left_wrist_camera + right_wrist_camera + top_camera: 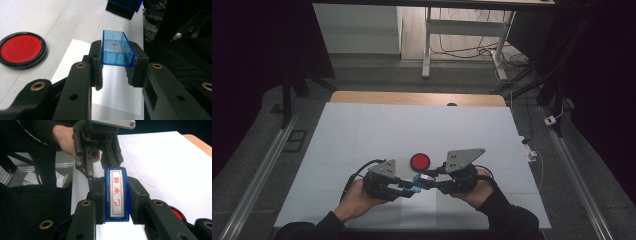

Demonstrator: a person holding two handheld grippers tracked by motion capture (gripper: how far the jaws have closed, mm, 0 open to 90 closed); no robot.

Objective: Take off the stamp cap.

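Left tongs (115, 72): I hold them closed on the blue cap (117, 48), a clear open box. The pads press its two long sides, and its open mouth looks away from my hand.
Right tongs (117, 201): clamped on the blue stamp (116, 195). Its face with red characters in a red frame looks up at the camera.
Where the pieces are: in the high view the left tongs (408, 189) and the right tongs (426, 181) meet tip to tip low over the white surface (362, 135), and the two blue pieces are just beside each other between them.
Red pad (420, 161): a round red disc in a black rim, on the surface just beyond the tips of both tongs, not touched.
Step in hand, as I judge: to bring cap and stamp together, or apart; I cannot tell which.
How to do it well: keep both grips firm and move only along the long axis of the stamp, without twist. The cap is thin plastic, so too hard a squeeze may bend it.
Risk: a tilted cap can jam or slip out of the pads.
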